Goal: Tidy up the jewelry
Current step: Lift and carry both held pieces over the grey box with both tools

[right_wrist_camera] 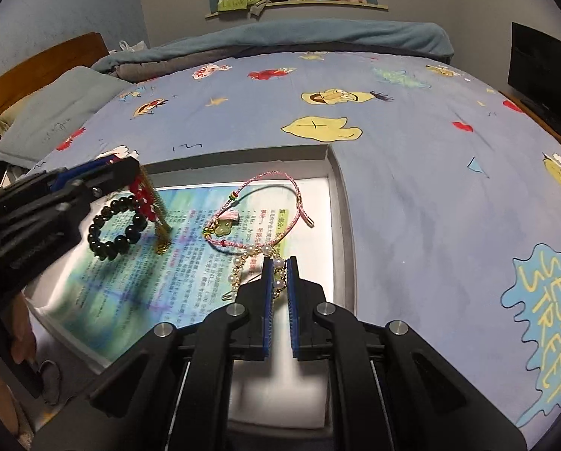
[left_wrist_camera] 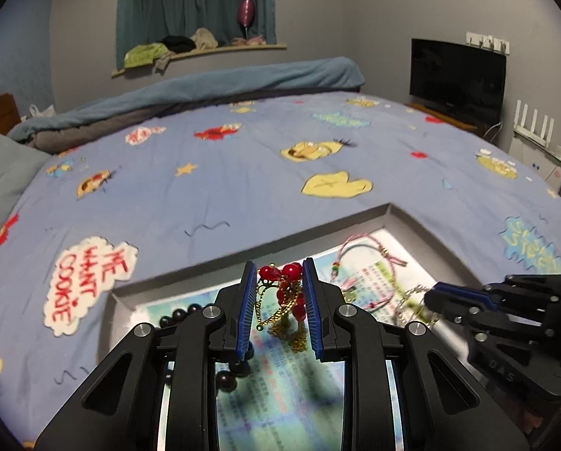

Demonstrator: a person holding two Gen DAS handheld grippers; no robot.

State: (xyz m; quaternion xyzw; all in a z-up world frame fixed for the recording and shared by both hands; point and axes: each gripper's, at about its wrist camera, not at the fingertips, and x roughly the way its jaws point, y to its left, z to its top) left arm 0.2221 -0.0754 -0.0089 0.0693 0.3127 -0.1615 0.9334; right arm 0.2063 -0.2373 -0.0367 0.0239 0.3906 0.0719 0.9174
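A shallow grey box (right_wrist_camera: 341,203) lined with a printed sheet lies on the bed. My left gripper (left_wrist_camera: 278,267) is shut on a red-bead and gold-chain piece (left_wrist_camera: 291,271), whose chain hangs down to the sheet. In the right wrist view that left gripper (right_wrist_camera: 130,168) holds the red-bead piece (right_wrist_camera: 144,203) over the box's left side. My right gripper (right_wrist_camera: 279,265) is shut on a pearl bracelet (right_wrist_camera: 238,262) low over the sheet. A black bead bracelet (right_wrist_camera: 117,227) and a pink cord bracelet (right_wrist_camera: 265,203) lie in the box. In the left wrist view my right gripper (left_wrist_camera: 432,295) reaches in from the right.
The box sits on a blue cartoon-print bedsheet (left_wrist_camera: 243,173). A grey pillow (right_wrist_camera: 55,112) and a rolled blue blanket (left_wrist_camera: 205,82) lie at the far side. A dark TV (left_wrist_camera: 457,75) stands at the right. A person's hand (right_wrist_camera: 21,338) shows at lower left.
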